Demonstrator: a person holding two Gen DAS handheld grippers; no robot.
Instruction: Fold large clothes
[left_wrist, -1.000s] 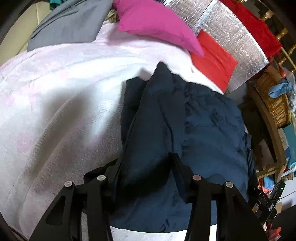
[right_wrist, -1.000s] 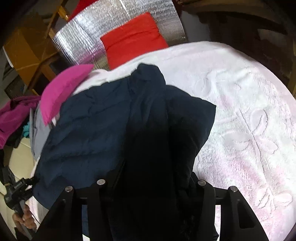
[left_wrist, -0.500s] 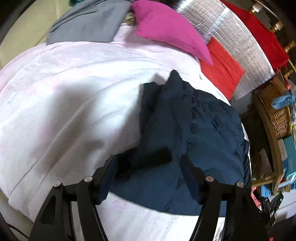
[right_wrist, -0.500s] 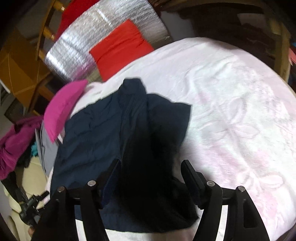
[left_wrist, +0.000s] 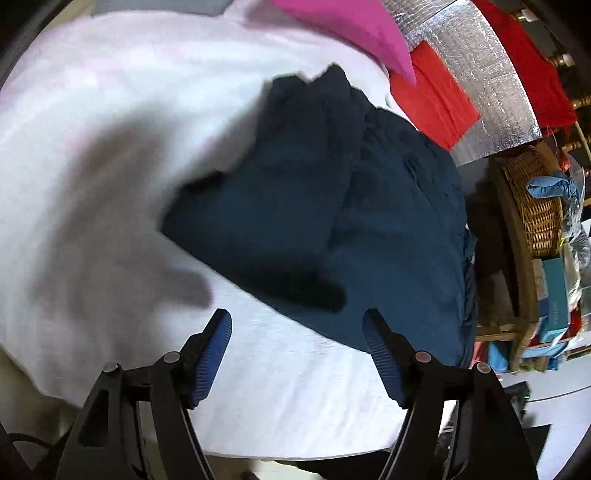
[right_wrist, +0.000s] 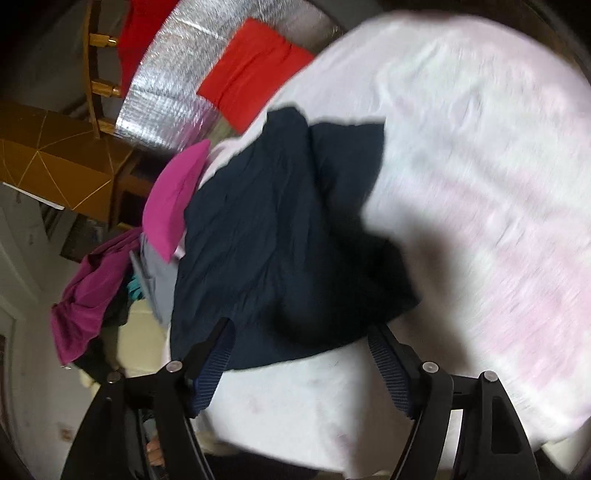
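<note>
Both jaws are opening, nothing between: left gripper (left_wrist: 297, 345), right gripper (right_wrist: 301, 343). Bare bedspread (left_wrist: 110, 155) is seen at nine o'clock of the navy garment (left_wrist: 332, 206); its folds are blurred.

A white bedspread (left_wrist: 92, 155) covers the bed; a wicker basket (left_wrist: 535, 206) stands beside it.

Matt navy cloth garment (left_wrist: 369, 206) on a soft, textured white blanket (left_wrist: 110, 110).

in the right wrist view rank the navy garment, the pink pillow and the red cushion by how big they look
1. Navy garment, clearly largest.
2. Red cushion and pink pillow look about alike; the pillow is partly hidden by the garment and they lie at different distances, so I won't rank them.
</note>
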